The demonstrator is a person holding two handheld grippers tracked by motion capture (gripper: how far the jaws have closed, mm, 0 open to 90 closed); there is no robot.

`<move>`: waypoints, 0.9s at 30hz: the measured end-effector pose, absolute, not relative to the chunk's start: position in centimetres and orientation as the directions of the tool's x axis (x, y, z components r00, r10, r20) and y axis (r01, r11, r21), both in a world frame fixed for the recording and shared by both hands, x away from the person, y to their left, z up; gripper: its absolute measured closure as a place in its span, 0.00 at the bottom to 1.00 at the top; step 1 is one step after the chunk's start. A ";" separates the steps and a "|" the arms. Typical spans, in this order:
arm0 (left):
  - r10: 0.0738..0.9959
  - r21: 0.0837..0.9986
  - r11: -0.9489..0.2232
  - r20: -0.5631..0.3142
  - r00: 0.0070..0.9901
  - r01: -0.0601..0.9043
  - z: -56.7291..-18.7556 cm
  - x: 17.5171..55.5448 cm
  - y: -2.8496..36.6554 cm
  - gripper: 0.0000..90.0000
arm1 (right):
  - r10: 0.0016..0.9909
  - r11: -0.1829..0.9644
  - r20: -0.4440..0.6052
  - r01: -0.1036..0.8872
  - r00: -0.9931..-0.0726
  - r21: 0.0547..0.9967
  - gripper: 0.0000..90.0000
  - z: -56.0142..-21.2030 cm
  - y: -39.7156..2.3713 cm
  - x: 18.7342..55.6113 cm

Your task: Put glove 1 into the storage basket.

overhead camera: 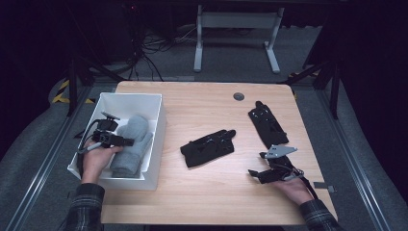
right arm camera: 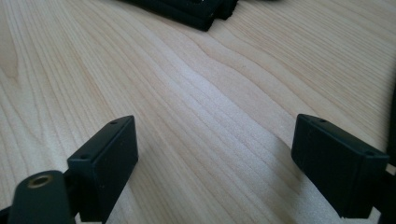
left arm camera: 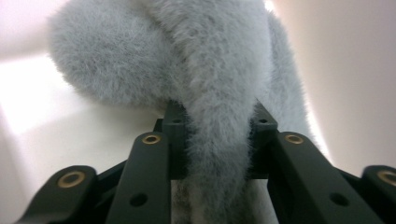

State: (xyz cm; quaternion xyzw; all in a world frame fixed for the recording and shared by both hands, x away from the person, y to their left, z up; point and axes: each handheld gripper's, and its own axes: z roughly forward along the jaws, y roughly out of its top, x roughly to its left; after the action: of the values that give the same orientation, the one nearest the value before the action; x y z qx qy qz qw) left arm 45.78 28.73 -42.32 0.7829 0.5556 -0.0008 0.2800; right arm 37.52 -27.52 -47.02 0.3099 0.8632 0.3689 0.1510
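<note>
A white box stands at the table's left with fuzzy grey mittens lying in it. My left gripper reaches down into the box over them. In the left gripper view a grey mitten runs between the jaws, and both pads touch its fur, so my left gripper is shut on it. My right gripper rests low at the table's front right. In its own view my right gripper is open over bare wood with nothing between the jaws.
Two black gloves lie on the wooden table: one at the middle, the other farther right. The nearer black glove lies ahead of the right jaws. A round grommet sits near the far edge.
</note>
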 end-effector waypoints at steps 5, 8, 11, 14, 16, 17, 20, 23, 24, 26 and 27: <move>0.880 0.445 -0.200 -0.310 0.360 0.873 -42.3 45.7 28.8 0.61 | 0.647 0.535 -0.032 0.424 -0.761 0.730 0.17 -47.0 -27.5 37.5; 0.891 0.463 -0.189 -0.290 0.350 0.866 -41.5 45.6 28.4 0.46 | 0.647 0.536 -0.033 0.424 -0.762 0.730 0.17 -47.0 -27.5 37.5; 0.909 0.505 -0.184 -0.240 0.341 0.843 -40.1 45.3 28.1 0.36 | 0.647 0.536 -0.032 0.424 -0.762 0.730 0.17 -47.0 -27.5 37.5; 0.914 0.546 -0.179 -0.216 0.344 0.818 -38.4 45.2 28.0 0.29 | 0.647 0.536 -0.032 0.424 -0.762 0.730 0.17 -47.0 -27.5 37.5; 0.911 0.571 -0.189 -0.202 0.360 0.799 -37.4 45.0 27.8 0.26 | 0.647 0.536 -0.033 0.424 -0.762 0.730 0.17 -47.0 -27.5 37.5; 0.906 0.582 -0.192 -0.204 0.370 0.790 -37.0 44.9 27.7 0.24 | 0.647 0.536 -0.033 0.424 -0.761 0.730 0.17 -47.0 -27.5 37.5; 0.889 0.628 -0.214 -0.191 0.415 0.748 -35.4 44.3 27.4 0.22 | 0.647 0.536 -0.032 0.424 -0.761 0.730 0.17 -47.0 -27.5 37.5; 0.874 0.655 -0.242 -0.172 0.454 0.715 -34.2 43.7 26.9 0.19 | 0.647 0.536 -0.032 0.424 -0.761 0.730 0.17 -47.0 -27.5 37.5; 0.866 0.664 -0.250 -0.173 0.470 0.705 -33.9 43.6 26.7 0.18 | 0.647 0.536 -0.032 0.424 -0.761 0.730 0.17 -47.0 -27.5 37.5; 0.853 0.674 -0.258 -0.177 0.490 0.692 -33.2 43.3 26.3 0.18 | 0.648 0.536 -0.032 0.424 -0.761 0.730 0.17 -47.0 -27.5 37.5; 0.848 0.675 -0.261 -0.180 0.498 0.690 -32.9 43.2 26.1 0.18 | 0.648 0.536 -0.033 0.424 -0.761 0.730 0.17 -47.0 -27.5 37.5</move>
State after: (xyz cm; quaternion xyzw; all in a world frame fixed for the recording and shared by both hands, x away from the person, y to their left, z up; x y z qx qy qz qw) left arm 43.16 26.10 -32.91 0.7866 0.4889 0.1097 0.3608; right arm 37.52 -27.50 -47.01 0.3105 0.8631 0.3683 0.1515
